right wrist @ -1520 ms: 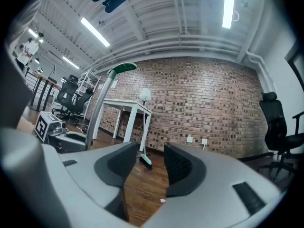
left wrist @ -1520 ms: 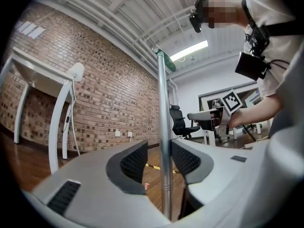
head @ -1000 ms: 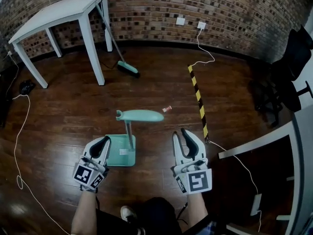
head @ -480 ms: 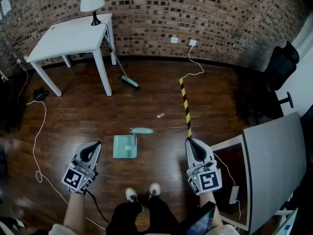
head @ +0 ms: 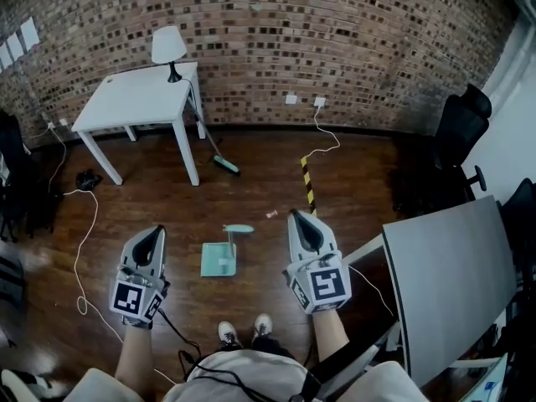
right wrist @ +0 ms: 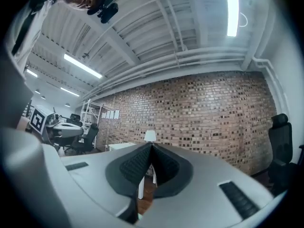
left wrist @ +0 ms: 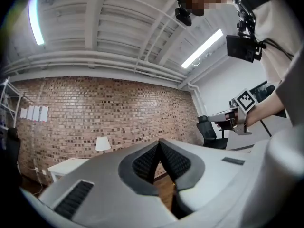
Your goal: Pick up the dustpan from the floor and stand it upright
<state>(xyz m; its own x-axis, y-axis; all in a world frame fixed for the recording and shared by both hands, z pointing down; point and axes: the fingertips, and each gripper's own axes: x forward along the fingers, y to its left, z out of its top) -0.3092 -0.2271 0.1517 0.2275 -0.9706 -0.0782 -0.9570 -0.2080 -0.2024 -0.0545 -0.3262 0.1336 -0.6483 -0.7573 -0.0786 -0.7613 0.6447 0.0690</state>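
The teal dustpan rests on the wooden floor with its pan flat and its long handle standing up. Nothing holds it. In the head view it lies between my two grippers, far below them. My left gripper hangs to its left, jaws pressed together and empty. To its right my right gripper is likewise shut on nothing. In the left gripper view the shut left gripper points level at the brick wall, with my right gripper off to the side. The right gripper view shows only the shut right gripper and the room.
A white table with a lamp stands by the brick wall, a broom leaning beside it. Yellow-black tape, a small pink scrap and cables lie on the floor. A grey desk and office chair are at right.
Both grippers have risen well above the floor and away from the dustpan, and their jaws have gone from slightly open to shut. The dustpan stays standing on the floor.
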